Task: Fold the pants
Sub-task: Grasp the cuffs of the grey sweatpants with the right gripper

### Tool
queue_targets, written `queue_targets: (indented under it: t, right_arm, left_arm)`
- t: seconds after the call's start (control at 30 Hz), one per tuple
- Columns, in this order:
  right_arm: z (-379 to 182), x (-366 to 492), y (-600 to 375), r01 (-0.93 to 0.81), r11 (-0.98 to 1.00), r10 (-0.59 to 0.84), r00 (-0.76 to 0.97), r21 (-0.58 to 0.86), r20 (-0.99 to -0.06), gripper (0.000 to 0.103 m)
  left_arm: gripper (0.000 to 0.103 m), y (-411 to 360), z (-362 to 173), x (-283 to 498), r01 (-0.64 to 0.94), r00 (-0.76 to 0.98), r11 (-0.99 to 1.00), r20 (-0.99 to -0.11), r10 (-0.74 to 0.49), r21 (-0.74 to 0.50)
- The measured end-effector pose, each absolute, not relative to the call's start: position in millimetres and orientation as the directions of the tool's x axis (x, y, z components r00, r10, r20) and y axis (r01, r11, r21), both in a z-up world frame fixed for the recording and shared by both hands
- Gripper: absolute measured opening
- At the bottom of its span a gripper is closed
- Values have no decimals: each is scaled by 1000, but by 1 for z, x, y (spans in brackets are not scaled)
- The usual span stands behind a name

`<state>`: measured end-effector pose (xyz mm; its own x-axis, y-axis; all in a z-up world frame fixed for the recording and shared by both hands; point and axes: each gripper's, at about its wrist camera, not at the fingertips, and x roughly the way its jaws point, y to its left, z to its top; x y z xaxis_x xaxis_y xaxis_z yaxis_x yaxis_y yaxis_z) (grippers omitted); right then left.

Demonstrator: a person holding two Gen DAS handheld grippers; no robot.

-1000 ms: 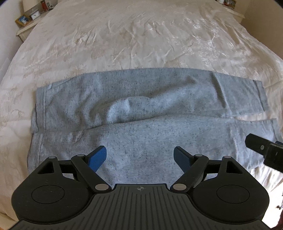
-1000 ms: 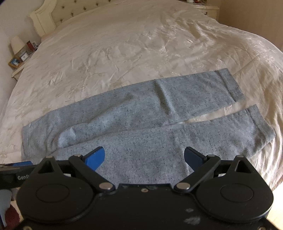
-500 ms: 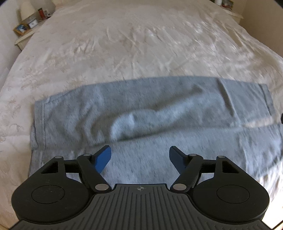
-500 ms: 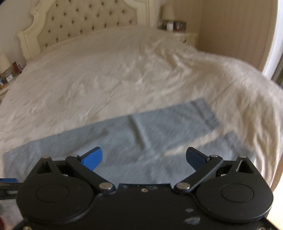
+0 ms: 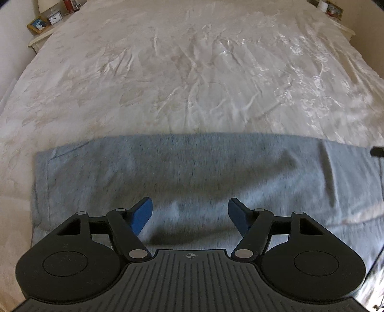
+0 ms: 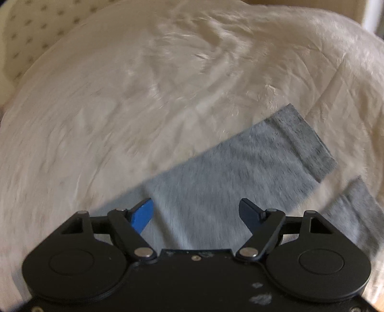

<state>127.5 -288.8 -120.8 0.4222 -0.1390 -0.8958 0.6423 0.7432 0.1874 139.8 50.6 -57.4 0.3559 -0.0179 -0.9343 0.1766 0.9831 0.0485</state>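
Grey sweatpants [image 5: 192,172] lie flat across the cream bedspread [image 5: 192,72], waistband at the left, legs running right. My left gripper [image 5: 189,212] is open and empty, just above the seat of the pants. In the right wrist view the far leg [image 6: 240,168] ends in a cuff [image 6: 304,139], and part of the near leg [image 6: 360,206] shows at the right. My right gripper [image 6: 196,212] is open and empty above the far leg. Both views are motion-blurred.
A nightstand [image 5: 43,31] with a framed photo and a clock stands at the bed's far left, another [image 5: 336,14] at the far right. A tufted headboard [image 6: 36,26] shows behind the bed. The bedspread stretches wide beyond the pants.
Both grippers have moved forward and lower over the pants, staying open. The right one has swung right toward the leg cuffs, and the near leg has mostly left both views.
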Motion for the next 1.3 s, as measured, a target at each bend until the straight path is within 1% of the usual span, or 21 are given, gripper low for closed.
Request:
queue_targets:
  t: [0.17, 0.33, 0.43, 0.5, 0.53, 0.57, 0.6, 0.63, 0.7, 0.83, 0.87, 1.0, 1.13, 1.3]
  right_arm:
    - [-155, 183, -318, 726, 665, -155, 360, 172, -920, 83]
    - [-196, 224, -335, 795, 601, -197, 250, 85, -948, 83]
    - [-213, 229, -335, 821, 570, -200, 186, 41, -962, 81]
    - [-220, 226, -335, 834, 552, -198, 154, 20, -968, 70]
    - [-220, 222, -334, 836, 549, -198, 153, 20, -968, 57]
    - [-219, 217, -333, 834, 551, -194, 161, 29, -968, 36]
    - [-217, 209, -332, 827, 559, -176, 180, 52, -968, 25]
    - [-214, 202, -333, 823, 563, -154, 198, 79, -968, 11]
    - [-208, 184, -333, 823, 556, -120, 221, 119, -968, 11]
    - [-193, 150, -332, 813, 562, -99, 251, 154, -963, 10]
    - [-192, 144, -332, 811, 563, -94, 255, 160, -962, 9]
    - [-185, 127, -335, 801, 574, -91, 269, 170, -959, 9]
    - [-183, 116, -337, 803, 567, -87, 280, 183, -956, 9]
    - [-190, 122, -344, 803, 563, -75, 286, 196, -955, 9]
  left_arm:
    - [69, 47, -68, 167, 170, 347, 984, -938, -4, 58]
    - [69, 48, -81, 186, 154, 322, 986, -947, 9, 62]
    - [69, 48, -89, 195, 146, 306, 987, -952, 15, 63]
    - [69, 49, -94, 202, 144, 296, 988, -955, 12, 58]
    - [69, 49, -95, 205, 142, 292, 988, -957, 9, 52]
    - [69, 49, -96, 208, 139, 288, 989, -958, 3, 45]
    - [69, 50, -97, 212, 133, 284, 991, -959, -5, 34]
    - [69, 51, -98, 216, 125, 279, 992, -960, -13, 22]
    - [69, 53, -100, 225, 109, 269, 994, -963, -32, -2]
    - [69, 57, -106, 246, 60, 239, 996, -968, -81, -68]
    - [69, 58, -108, 252, 40, 229, 996, -969, -92, -85]
    - [69, 66, -117, 272, -49, 193, 991, -974, -116, -128]
    - [69, 72, -130, 284, -122, 159, 984, -981, -110, -130]
    - [69, 75, -155, 292, -189, 82, 974, -991, -108, -122]
